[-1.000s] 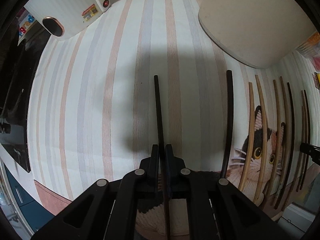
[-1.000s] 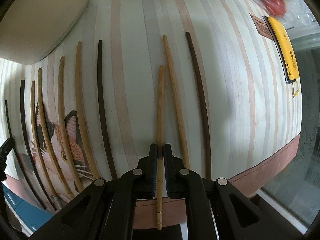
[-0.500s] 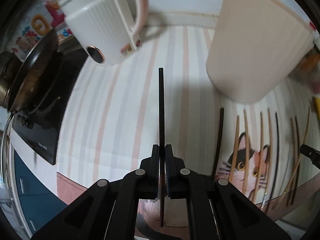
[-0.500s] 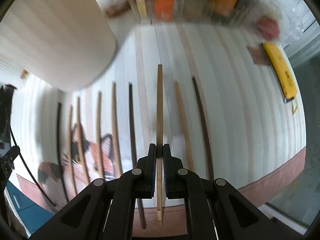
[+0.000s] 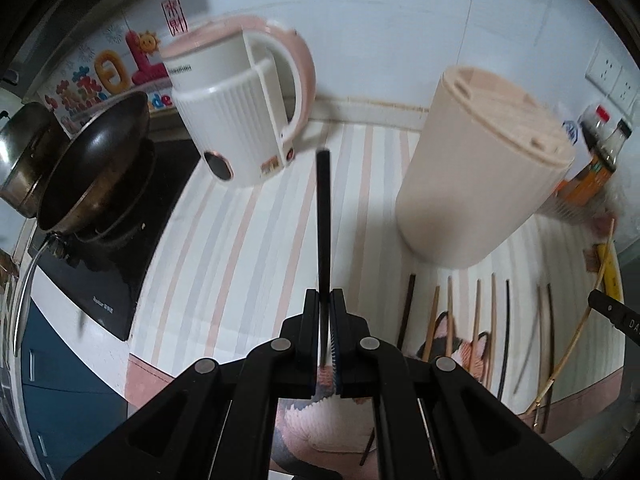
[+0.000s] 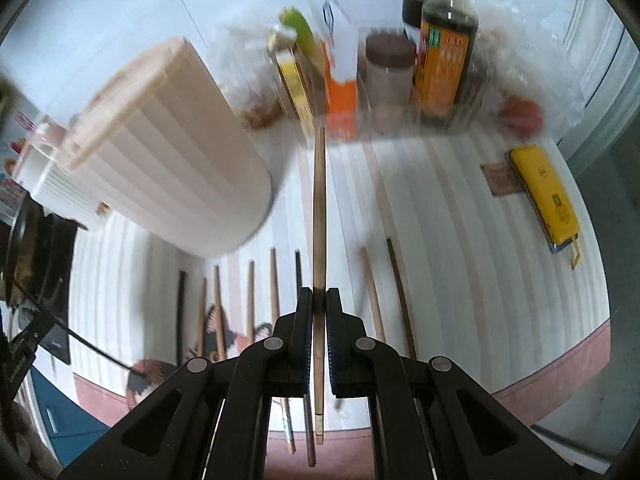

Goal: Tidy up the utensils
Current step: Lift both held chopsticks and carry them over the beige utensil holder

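On the bench (image 5: 248, 248) the kettle (image 5: 240, 120) stands at the back left beside the pan (image 5: 96, 168), the tall holder (image 5: 480, 184) stands right of it, and chopsticks (image 5: 478, 320) lie side by side before the holder.

Counter carried a striped mat (image 5: 248, 240) with a cat print (image 5: 460, 344) at its near edge. Loose chopsticks (image 6: 251, 296) lay on the mat in a rough row, dark and light mixed. Cream ribbed holder (image 5: 476, 184) stood behind them, white-and-pink kettle (image 5: 240, 112) well apart. Yellow flat item (image 6: 544, 196) lay near the bottles (image 6: 444, 44). Black cooktop (image 5: 100, 264) sat beside the mat.
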The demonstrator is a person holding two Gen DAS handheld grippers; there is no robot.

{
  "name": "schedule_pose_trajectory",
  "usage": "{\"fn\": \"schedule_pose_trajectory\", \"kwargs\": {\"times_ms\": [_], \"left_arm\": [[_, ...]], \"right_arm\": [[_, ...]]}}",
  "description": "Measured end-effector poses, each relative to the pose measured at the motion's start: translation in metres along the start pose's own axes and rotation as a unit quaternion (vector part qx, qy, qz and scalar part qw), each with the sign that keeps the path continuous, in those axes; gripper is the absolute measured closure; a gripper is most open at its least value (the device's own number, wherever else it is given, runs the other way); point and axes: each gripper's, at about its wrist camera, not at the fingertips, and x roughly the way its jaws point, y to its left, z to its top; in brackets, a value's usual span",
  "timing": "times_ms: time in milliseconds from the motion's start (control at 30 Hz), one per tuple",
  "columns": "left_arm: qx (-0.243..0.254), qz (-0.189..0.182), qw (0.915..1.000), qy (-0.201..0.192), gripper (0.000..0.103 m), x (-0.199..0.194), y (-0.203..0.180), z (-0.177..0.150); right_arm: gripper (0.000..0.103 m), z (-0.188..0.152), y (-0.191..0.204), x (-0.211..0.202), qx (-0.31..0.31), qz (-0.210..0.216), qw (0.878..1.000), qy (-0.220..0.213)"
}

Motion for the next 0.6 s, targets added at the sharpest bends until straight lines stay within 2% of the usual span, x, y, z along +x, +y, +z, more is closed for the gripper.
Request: {"fn": "schedule_pose_trajectory", "kwargs": {"times_ms": [333,600], "left_arm": [[-0.01,0.005,0.998,-0.062,0.101,-0.038,0.0,0.028],[0.001,-0.005,0.994,-0.109,0.101,-0.087,-0.01,0.068]], "right_arm": [[0.096,0.022,0.02,-0.041,-0.021,0.033,0.998,-0.044],[0.096,0.056,0.053,-0.087,-0.056,0.072,0.993,-0.08]]}}
